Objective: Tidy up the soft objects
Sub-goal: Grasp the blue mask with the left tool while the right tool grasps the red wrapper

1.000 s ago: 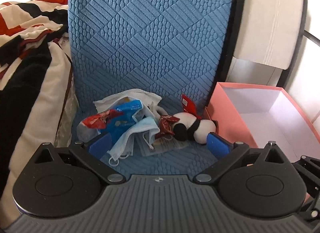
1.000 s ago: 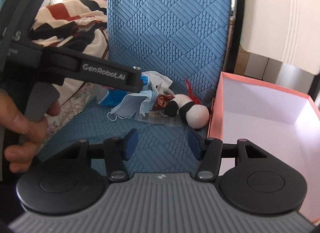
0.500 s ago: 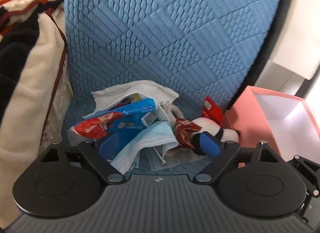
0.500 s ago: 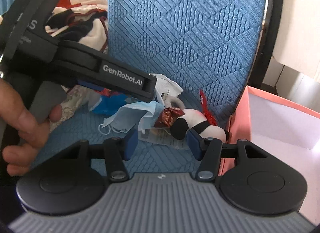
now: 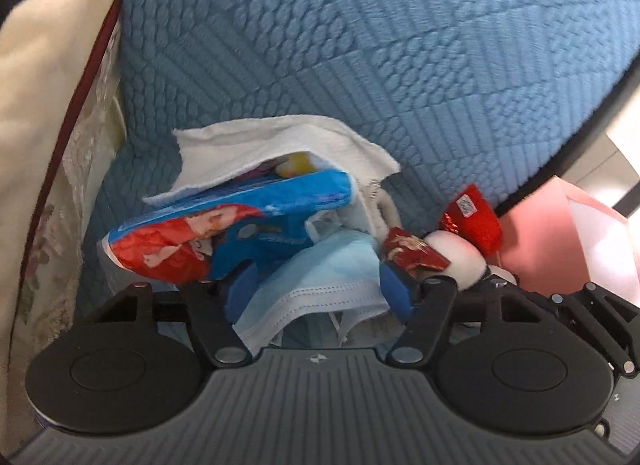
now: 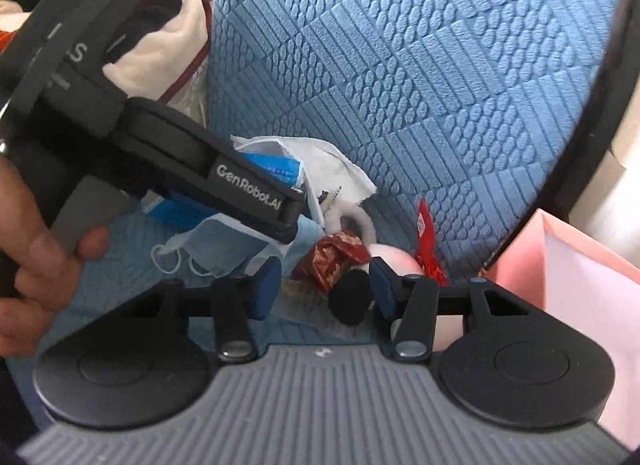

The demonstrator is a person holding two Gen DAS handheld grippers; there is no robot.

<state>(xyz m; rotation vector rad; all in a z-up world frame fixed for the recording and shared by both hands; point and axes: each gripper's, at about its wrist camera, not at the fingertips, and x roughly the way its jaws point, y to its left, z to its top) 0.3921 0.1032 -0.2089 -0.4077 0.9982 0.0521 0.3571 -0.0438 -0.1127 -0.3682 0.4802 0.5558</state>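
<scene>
A heap of soft things lies on the blue quilted seat: a light blue face mask [image 5: 320, 285], a blue and red tissue pack [image 5: 224, 237], a white cloth [image 5: 272, 145], a red wrapper [image 5: 412, 257] and a small panda plush [image 6: 356, 297]. My left gripper [image 5: 320, 291] is open with its blue fingers on either side of the face mask. My right gripper [image 6: 324, 289] is open, its fingers flanking the red wrapper [image 6: 336, 261] and the panda's black part. The left gripper's body [image 6: 224, 181] covers part of the heap in the right wrist view.
A pink open box [image 6: 576, 265] stands at the right beside the seat, also in the left wrist view [image 5: 560, 233]. The blue quilted backrest [image 5: 360, 45] rises behind the heap. A cream and striped blanket [image 5: 48, 105] lies at the left.
Both grippers have moved forward and down to the heap. The left fingers now straddle the face mask and have narrowed. The right fingers now flank the wrapper and panda.
</scene>
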